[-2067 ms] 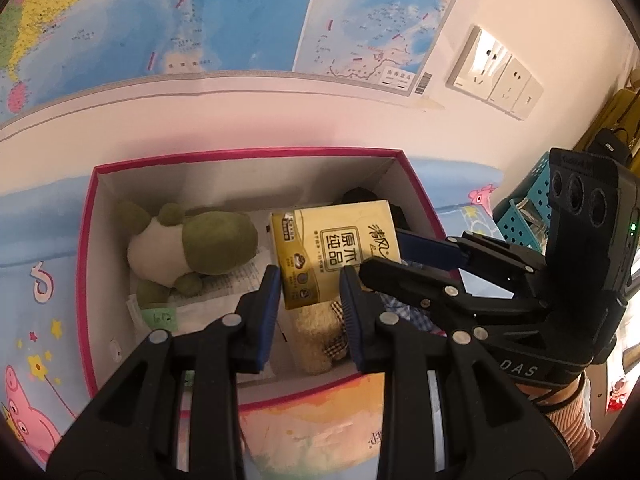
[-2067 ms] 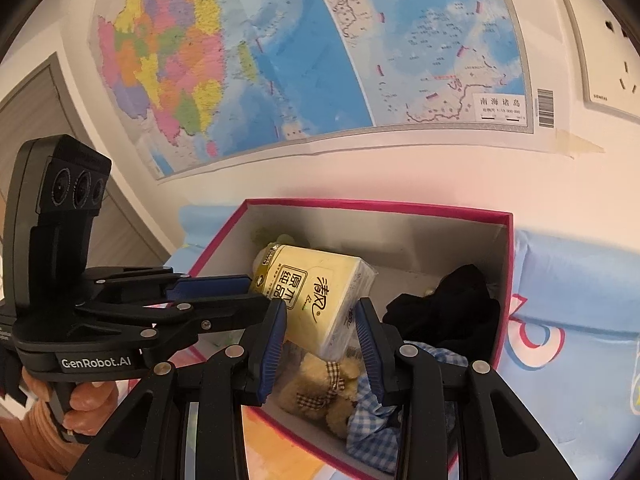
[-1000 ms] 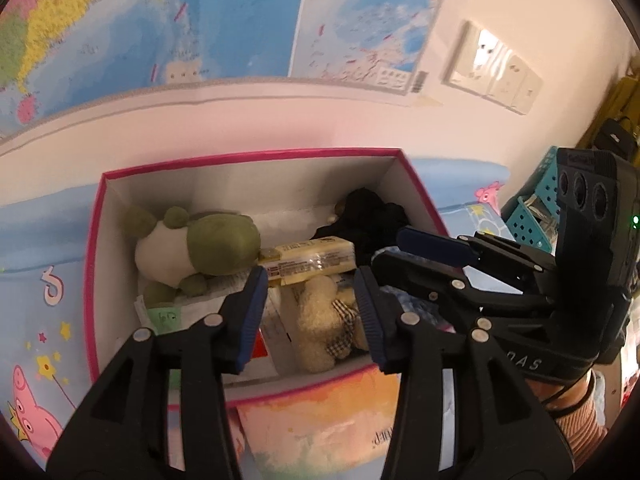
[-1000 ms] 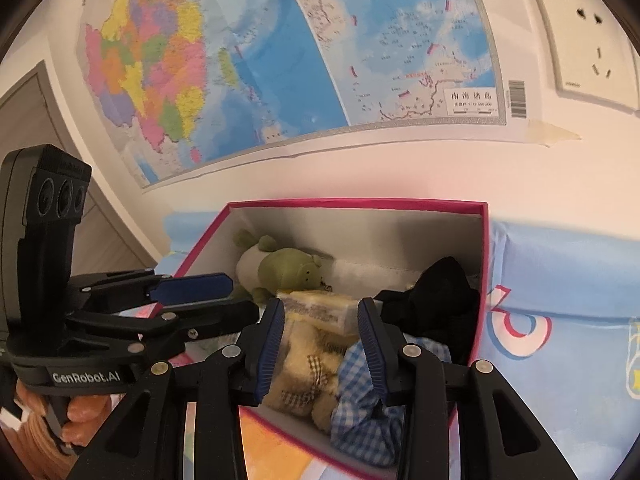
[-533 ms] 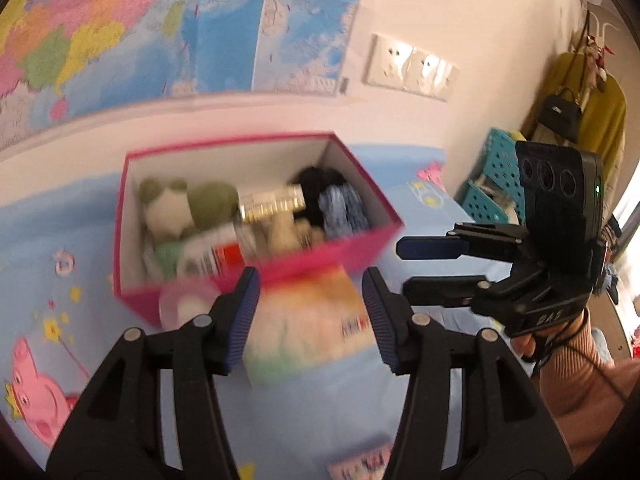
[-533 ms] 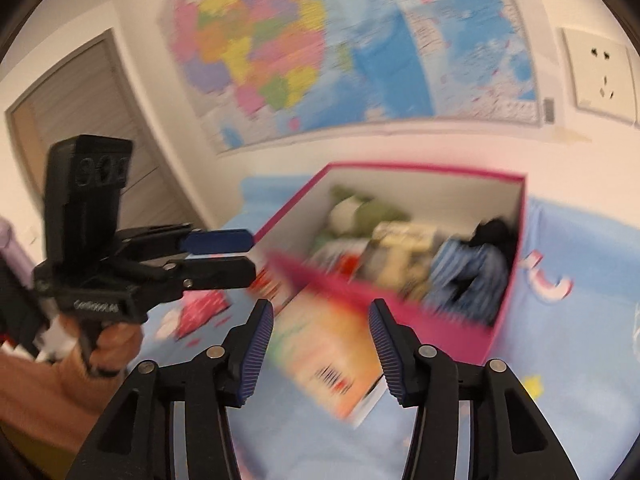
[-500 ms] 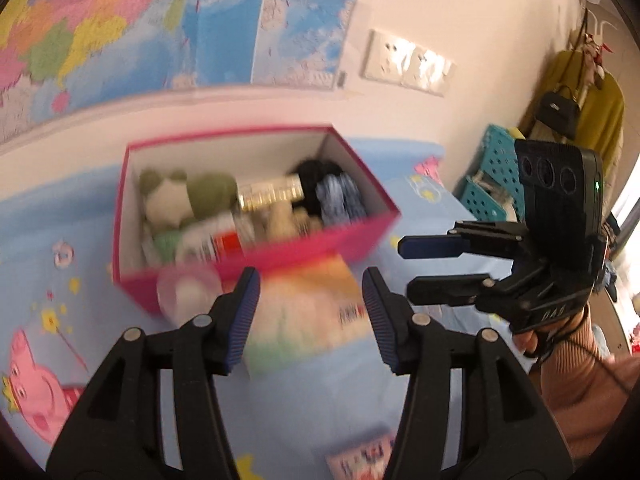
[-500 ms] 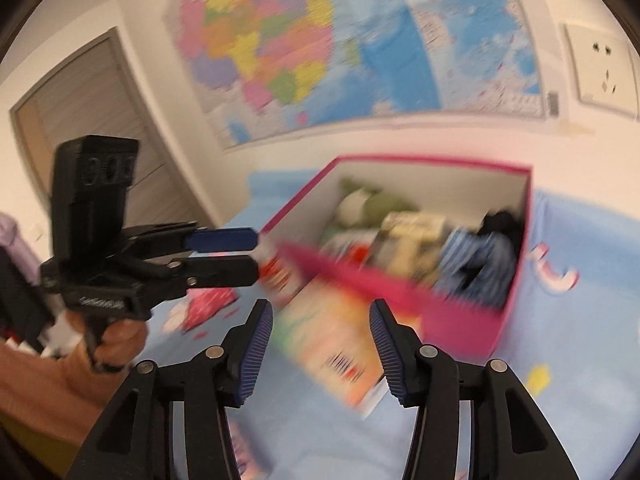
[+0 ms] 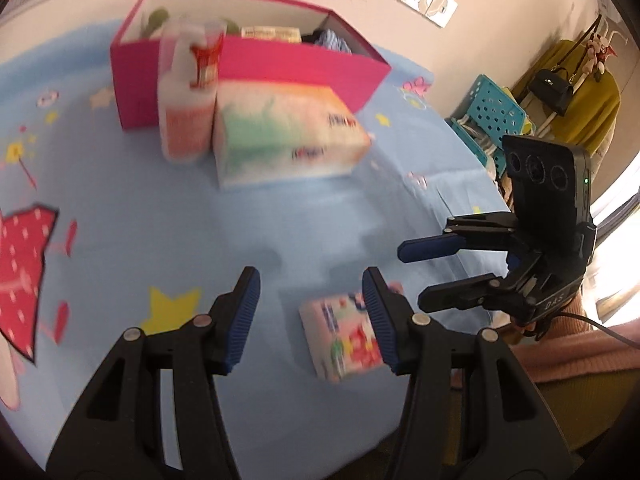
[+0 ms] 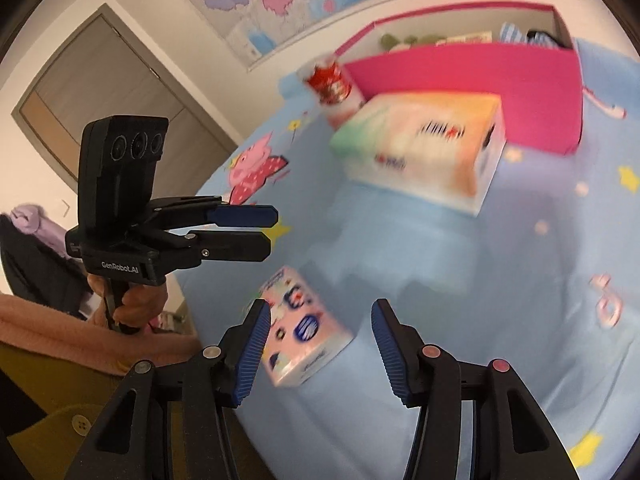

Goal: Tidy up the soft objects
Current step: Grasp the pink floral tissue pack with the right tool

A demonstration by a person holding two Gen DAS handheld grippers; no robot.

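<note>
While empty, both grippers' parted jaws above small tissue pack [image 9: 344, 336].

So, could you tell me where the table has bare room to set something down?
The widest bare stretch of blue cloth lies between the large tissue box and the small tissue pack. It is crowded in front of the pink box, where the wipes canister stands beside the large tissue box.

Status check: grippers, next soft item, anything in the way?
Both hand-held grippers open, empty. Small tissue pack loose on blue cloth, near edge. Pink box behind big tissue pack.
</note>
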